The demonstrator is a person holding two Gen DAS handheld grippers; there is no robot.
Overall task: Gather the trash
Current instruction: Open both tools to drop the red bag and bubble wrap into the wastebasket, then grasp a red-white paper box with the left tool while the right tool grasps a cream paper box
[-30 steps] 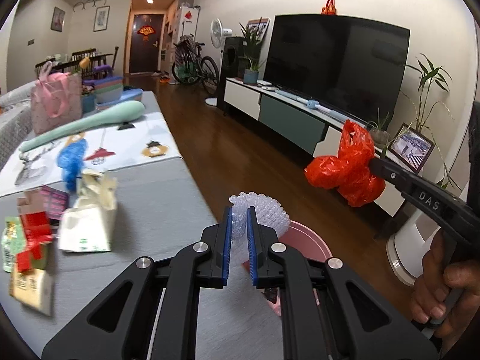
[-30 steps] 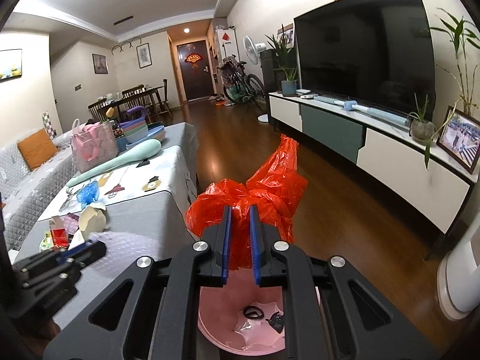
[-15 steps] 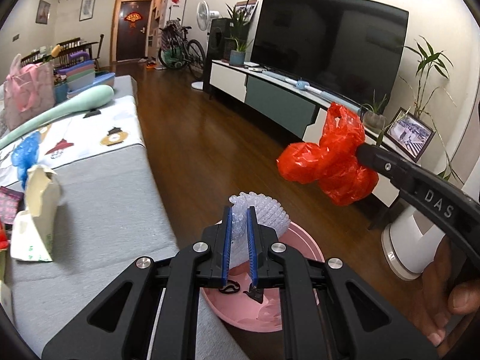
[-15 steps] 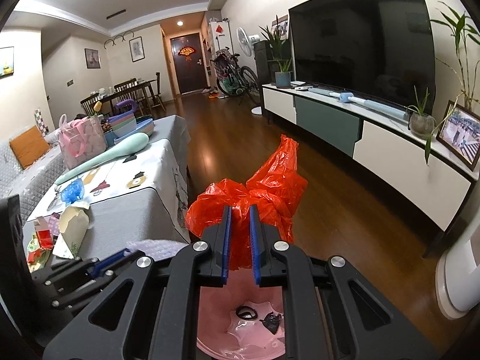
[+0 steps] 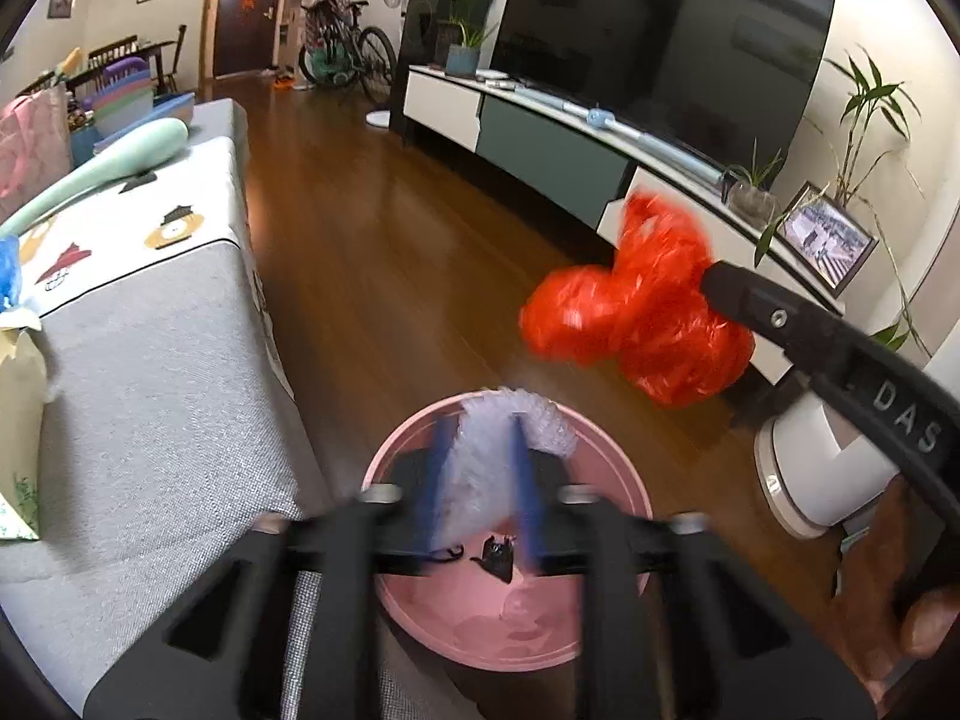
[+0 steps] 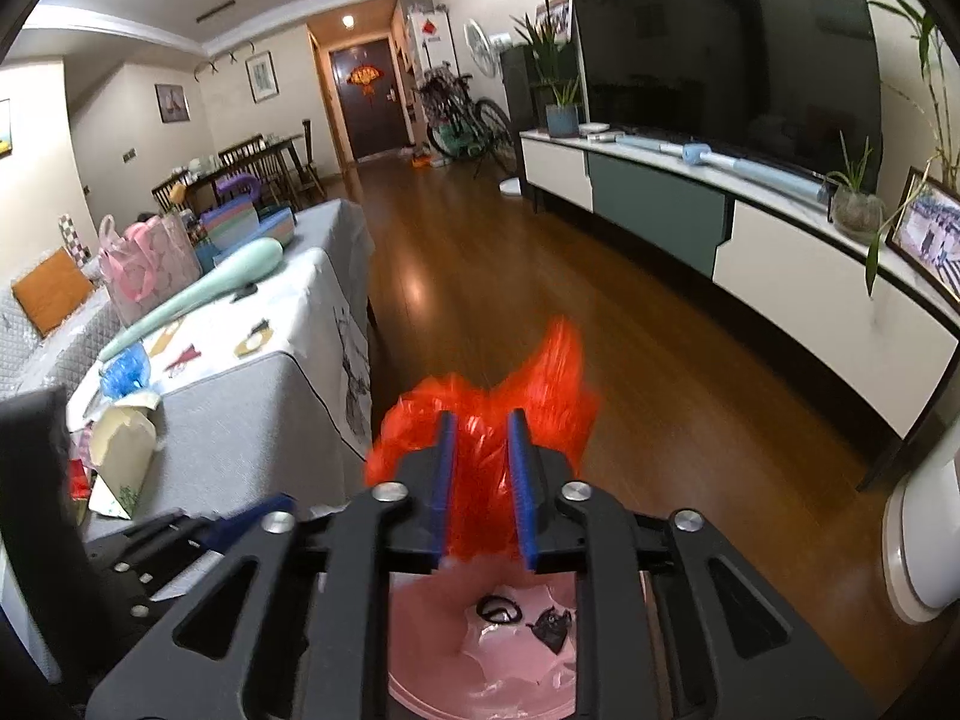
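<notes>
A pink bin (image 5: 606, 456) stands on the wood floor by the table's corner, with small dark scraps on its bottom. My left gripper (image 5: 477, 450) hangs over it with the jaws parted, and a piece of white bubble wrap (image 5: 540, 420) is loose between the blue pads. Over the same bin (image 6: 456, 666), my right gripper (image 6: 480, 450) has its jaws spread around a crumpled red plastic bag (image 6: 540, 372). That bag (image 5: 636, 312) is blurred as it moves. A hand holds the right gripper's handle.
A grey-clothed table (image 5: 150, 396) at the left carries a cream paper carton (image 6: 123, 450), a blue wrapper (image 6: 123, 375) and a pink bag (image 6: 150, 267). A white appliance base (image 5: 822, 468) stands right of the bin. A TV cabinet (image 6: 780, 252) lines the right wall.
Both grippers have come down over the pink bin and their jaws have widened. The bubble wrap and the red bag now sit loose between the pads, blurred with motion.
</notes>
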